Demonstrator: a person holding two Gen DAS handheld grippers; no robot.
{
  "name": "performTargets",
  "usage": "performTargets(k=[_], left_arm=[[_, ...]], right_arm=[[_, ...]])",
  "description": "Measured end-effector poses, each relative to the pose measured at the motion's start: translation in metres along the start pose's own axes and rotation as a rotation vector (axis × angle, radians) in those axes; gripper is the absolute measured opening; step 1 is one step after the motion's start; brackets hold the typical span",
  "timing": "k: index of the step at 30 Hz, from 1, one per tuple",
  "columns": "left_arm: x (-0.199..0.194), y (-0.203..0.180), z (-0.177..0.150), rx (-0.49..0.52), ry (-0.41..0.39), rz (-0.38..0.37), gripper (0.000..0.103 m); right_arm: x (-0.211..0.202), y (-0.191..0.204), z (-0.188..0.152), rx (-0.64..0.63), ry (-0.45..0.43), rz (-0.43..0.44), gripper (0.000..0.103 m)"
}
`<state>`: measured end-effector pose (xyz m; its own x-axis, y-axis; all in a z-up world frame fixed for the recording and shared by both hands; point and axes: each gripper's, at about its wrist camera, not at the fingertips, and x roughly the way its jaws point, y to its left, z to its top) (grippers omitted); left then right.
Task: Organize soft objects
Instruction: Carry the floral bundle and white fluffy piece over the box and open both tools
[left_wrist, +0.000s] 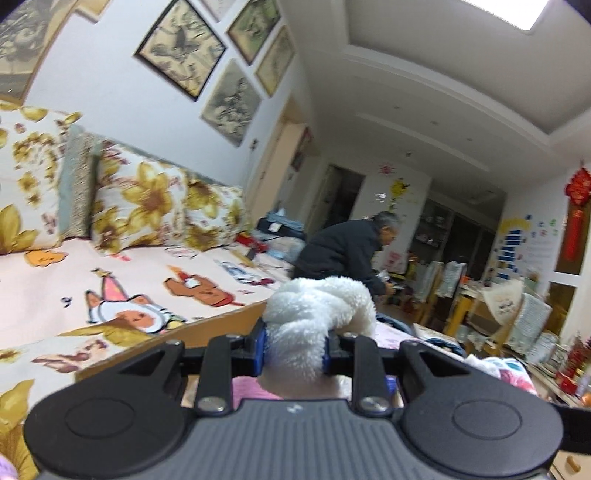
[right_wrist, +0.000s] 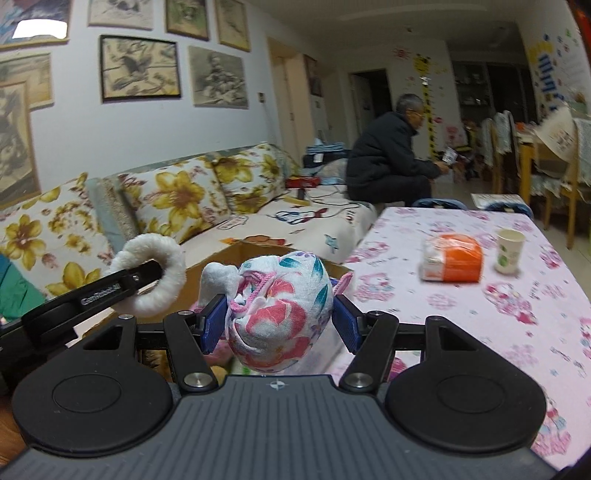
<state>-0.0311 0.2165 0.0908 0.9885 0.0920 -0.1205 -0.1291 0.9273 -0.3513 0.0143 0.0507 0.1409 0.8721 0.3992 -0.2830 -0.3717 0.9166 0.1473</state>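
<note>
Fluffy white toy upright in clamped left claw — floral pouch in right claw.

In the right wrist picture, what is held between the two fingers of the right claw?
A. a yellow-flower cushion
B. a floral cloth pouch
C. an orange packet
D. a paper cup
B: the right claw is closed on the floral cloth pouch, while the paper cup stands apart on the table.

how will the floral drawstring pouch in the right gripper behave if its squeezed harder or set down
The floral drawstring pouch looks soft: its cloth wrinkles between the right gripper fingers, so it would probably squash, not resist. Its rounded, stuffed shape suggests it may slump or roll a little on the table. Breakage seems unlikely.
</note>
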Motion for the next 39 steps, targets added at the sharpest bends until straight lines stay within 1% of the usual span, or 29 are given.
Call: performTargets(k=[5,8,12,14,17,18,21,23,24,26,27,29,31,33,35,36,39], left_arm=[[0.011,0.007,0.001,-0.007,0.042,0.04,0.026],[0.017,0.012,0.0,-0.039,0.08,0.05,0.026],[0.02,0.016,-0.001,-0.043,0.109,0.088,0.027],[0.02,0.018,-0.002,-0.054,0.121,0.09,0.03],[0.018,0.017,-0.002,-0.053,0.124,0.096,0.036],[0.018,0.017,-0.002,-0.052,0.122,0.094,0.037],[0.016,0.014,-0.001,-0.047,0.112,0.087,0.045],[0.017,0.012,0.0,-0.033,0.105,0.087,0.053],[0.016,0.011,0.0,-0.025,0.099,0.089,0.055],[0.016,0.009,0.001,-0.009,0.083,0.097,0.066],[0.015,0.01,0.001,-0.008,0.076,0.106,0.067],[0.015,0.011,0.002,-0.011,0.067,0.125,0.075],[0.015,0.013,0.002,-0.01,0.059,0.156,0.08],[0.016,0.015,0.003,-0.007,0.056,0.172,0.081],[0.016,0.017,0.004,-0.009,0.05,0.189,0.087],[0.016,0.017,0.004,-0.009,0.045,0.197,0.088],[0.016,0.014,0.005,0.015,0.039,0.192,0.09]], right_arm=[[0.014,0.009,-0.004,-0.068,0.051,0.03,0.077],[0.022,0.013,-0.006,-0.093,0.097,0.049,0.078],[0.03,0.022,-0.009,-0.109,0.153,0.083,0.083],[0.025,0.023,-0.01,-0.104,0.151,0.095,0.1],[0.017,0.025,-0.006,-0.106,0.131,0.101,0.1],[0.013,0.023,-0.005,-0.104,0.123,0.095,0.1],[0.003,0.017,-0.004,-0.082,0.102,0.075,0.1],[0.002,0.013,-0.004,-0.055,0.091,0.053,0.1],[-0.001,0.009,-0.005,-0.041,0.087,0.039,0.1],[-0.006,0.003,-0.007,-0.014,0.084,0.012,0.101],[-0.008,0.0,-0.008,0.001,0.081,-0.003,0.101],[-0.012,-0.006,-0.011,0.031,0.074,-0.03,0.101],[-0.017,-0.011,-0.013,0.058,0.068,-0.046,0.101],[-0.02,-0.014,-0.016,0.077,0.065,-0.066,0.102],[-0.022,-0.016,-0.018,0.09,0.066,-0.081,0.102],[-0.024,-0.018,-0.02,0.096,0.065,-0.087,0.102],[-0.025,-0.017,-0.023,0.108,0.066,-0.106,0.103]])
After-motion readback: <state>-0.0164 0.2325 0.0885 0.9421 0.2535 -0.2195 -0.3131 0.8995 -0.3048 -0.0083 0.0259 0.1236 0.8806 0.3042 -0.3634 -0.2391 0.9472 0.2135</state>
